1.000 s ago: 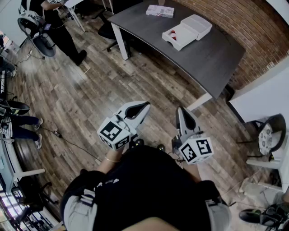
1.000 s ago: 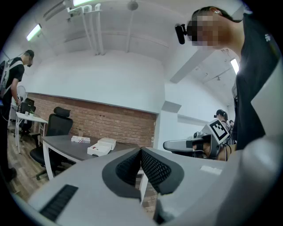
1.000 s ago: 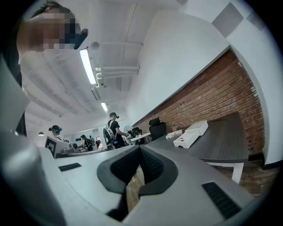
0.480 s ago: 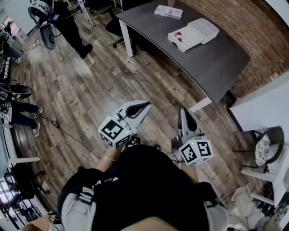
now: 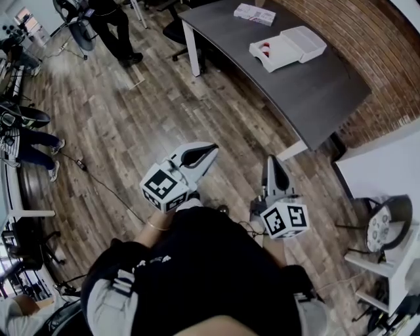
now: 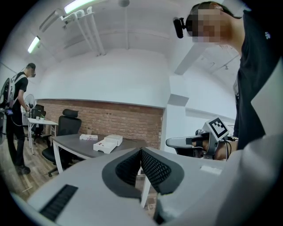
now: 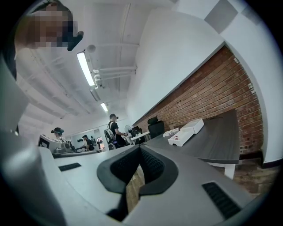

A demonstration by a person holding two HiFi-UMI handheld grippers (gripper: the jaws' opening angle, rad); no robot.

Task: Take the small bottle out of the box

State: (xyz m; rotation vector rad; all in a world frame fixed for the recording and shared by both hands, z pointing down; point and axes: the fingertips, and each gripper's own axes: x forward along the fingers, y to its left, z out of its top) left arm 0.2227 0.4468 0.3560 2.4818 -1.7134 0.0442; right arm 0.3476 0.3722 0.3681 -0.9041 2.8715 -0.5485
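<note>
1 box (image 5: 282,58) lies well beyond left tongs (image 5: 213,149) and right tongs (image 5: 271,159).

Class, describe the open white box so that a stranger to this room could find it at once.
Find the dark grey table beside the brick wall. On its far end lies the white box, lid folded back, something red inside; the packet beyond it is flatter and smaller.
</note>
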